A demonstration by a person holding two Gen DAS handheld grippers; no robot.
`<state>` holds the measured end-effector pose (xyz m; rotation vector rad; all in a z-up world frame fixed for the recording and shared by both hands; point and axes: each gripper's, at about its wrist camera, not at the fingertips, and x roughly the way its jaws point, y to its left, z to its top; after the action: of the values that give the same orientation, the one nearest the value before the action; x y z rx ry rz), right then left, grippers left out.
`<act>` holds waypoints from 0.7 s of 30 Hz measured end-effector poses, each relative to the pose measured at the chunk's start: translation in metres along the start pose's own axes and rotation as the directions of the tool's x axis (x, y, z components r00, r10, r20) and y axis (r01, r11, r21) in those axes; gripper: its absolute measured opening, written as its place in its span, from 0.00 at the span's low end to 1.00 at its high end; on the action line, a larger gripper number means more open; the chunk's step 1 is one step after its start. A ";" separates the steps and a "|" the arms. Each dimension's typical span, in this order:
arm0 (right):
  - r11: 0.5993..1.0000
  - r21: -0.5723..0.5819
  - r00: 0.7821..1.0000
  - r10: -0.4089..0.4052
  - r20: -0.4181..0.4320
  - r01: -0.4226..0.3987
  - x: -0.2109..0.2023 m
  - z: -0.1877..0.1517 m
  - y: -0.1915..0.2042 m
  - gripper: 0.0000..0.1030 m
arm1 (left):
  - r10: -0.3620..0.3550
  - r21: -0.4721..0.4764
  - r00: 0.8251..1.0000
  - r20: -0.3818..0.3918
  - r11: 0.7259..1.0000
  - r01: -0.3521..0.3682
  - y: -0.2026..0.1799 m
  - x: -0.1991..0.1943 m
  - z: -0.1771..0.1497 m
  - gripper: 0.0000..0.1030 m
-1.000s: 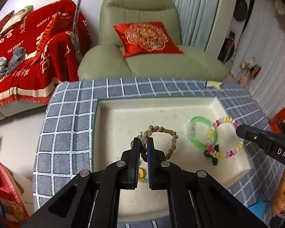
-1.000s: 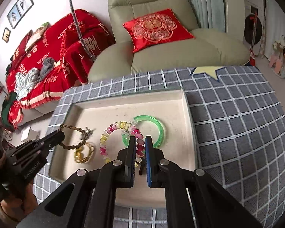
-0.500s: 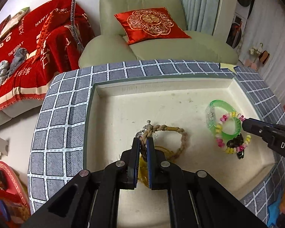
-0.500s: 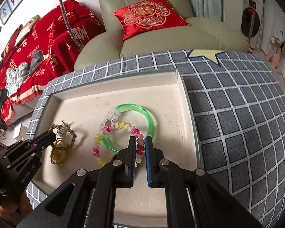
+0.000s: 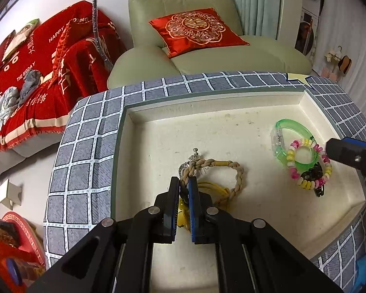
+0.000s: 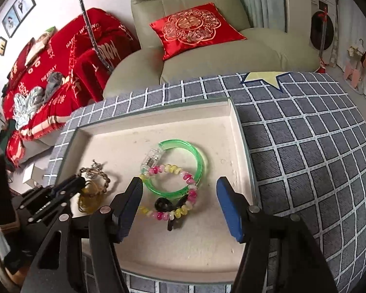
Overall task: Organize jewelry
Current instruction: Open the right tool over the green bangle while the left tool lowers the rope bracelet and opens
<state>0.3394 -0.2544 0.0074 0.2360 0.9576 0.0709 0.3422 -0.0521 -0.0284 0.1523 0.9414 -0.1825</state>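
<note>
My left gripper point(image 5: 183, 190) pinched the rope bracelet point(image 5: 217, 171); my right gripper point(image 6: 180, 201) gaped wide, with the bead bracelet point(image 6: 173, 190) lying directly between its fingers.

A pale green armchair point(image 5: 207, 48) bearing a red cushion point(image 5: 195, 29) stands beside a red-draped sofa point(image 5: 36, 73).

The red fabric throw point(image 5: 44, 78) on the sofa carries white lettering: "HAPPY", "THE BIGDAY". Its other characters are unclear.
</note>
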 end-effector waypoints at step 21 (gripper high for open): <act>0.998 0.037 0.998 0.044 0.033 -0.046 -0.034 -0.014 -0.004 0.65 | -0.013 -0.007 0.999 0.031 1.000 0.014 -0.001 -0.011 0.005 0.23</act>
<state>0.3081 -0.2615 0.0254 0.2932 0.9222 0.0899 0.3397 -0.0530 -0.0167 0.1364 0.9118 -0.1936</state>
